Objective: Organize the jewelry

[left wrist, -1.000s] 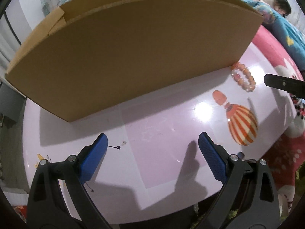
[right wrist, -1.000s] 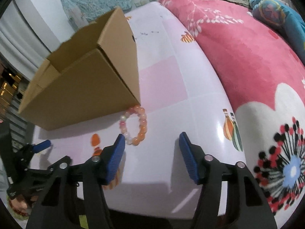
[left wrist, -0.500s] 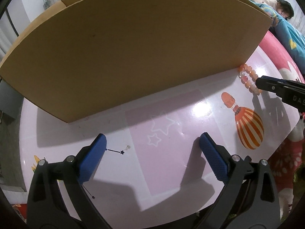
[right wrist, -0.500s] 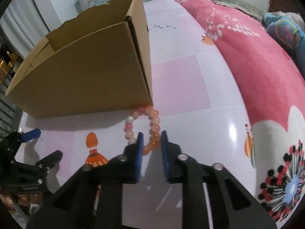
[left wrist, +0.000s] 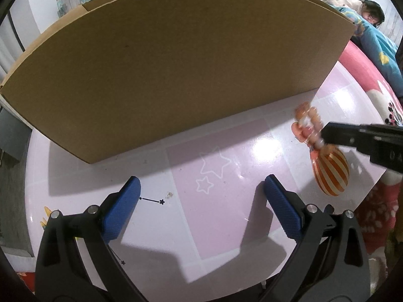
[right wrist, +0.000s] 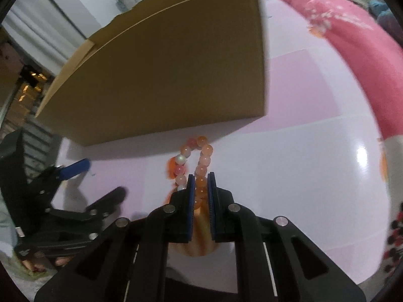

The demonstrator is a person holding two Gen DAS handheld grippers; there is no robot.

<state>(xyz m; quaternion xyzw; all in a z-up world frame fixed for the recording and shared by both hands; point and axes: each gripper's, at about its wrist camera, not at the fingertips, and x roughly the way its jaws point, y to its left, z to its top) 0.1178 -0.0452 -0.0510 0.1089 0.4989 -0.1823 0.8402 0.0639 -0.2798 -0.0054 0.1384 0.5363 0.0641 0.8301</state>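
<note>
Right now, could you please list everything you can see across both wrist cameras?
Beaded bracelet: one, orange, pink and white beads, on the table beside the box's near wall, one side pinched.
Cardboard box: one, brown, open-topped, standing on the table.
Table: one, glossy pale pink with printed stars and striped orange balloon.
Blanket: one, pink, floral, past the table's right edge.
Person lying down: one, under a blue cover, far right background.
Left gripper: black with blue pads, open, nothing between them.
Right gripper: black with blue pads, just closed on the bracelet.
</note>
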